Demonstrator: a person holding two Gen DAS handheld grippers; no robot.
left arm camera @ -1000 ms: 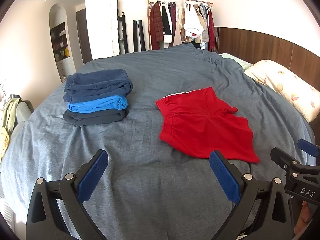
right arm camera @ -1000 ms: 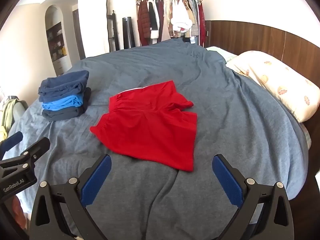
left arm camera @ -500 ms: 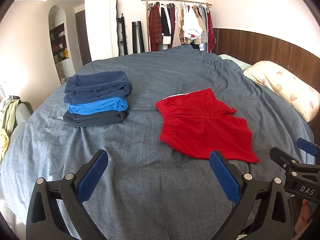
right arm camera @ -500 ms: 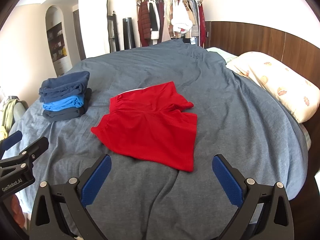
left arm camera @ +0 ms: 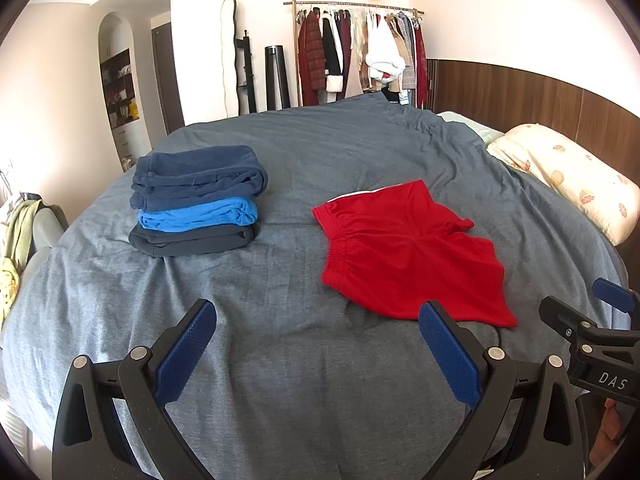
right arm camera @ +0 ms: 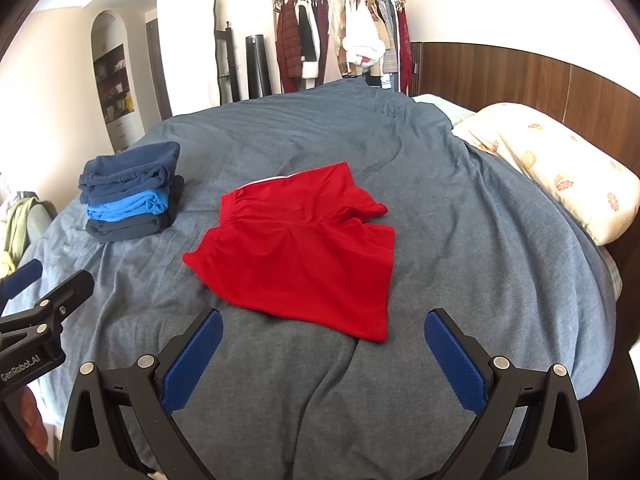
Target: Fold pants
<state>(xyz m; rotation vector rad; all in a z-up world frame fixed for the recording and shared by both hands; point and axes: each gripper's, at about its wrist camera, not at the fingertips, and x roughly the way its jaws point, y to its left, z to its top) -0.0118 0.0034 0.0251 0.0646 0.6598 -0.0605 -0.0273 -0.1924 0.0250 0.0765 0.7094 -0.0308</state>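
A pair of red shorts [left arm camera: 408, 254] lies spread flat on the grey bed cover, waistband to the left and legs to the right; it also shows in the right wrist view [right arm camera: 300, 248]. My left gripper [left arm camera: 318, 320] is open and empty, held above the cover in front of the shorts' near left side. My right gripper [right arm camera: 322, 328] is open and empty, just in front of the shorts' near hem. Each gripper shows at the edge of the other's view.
A stack of three folded garments [left arm camera: 198, 204], dark blue, bright blue and charcoal, sits on the bed's left side [right arm camera: 130, 192]. A floral pillow [left arm camera: 568, 180] lies at the right by the wooden headboard. A clothes rack [left arm camera: 356, 52] stands behind the bed.
Both grippers have drifted slightly, so the shorts sit a little lower in both views. Nothing was gripped or let go.
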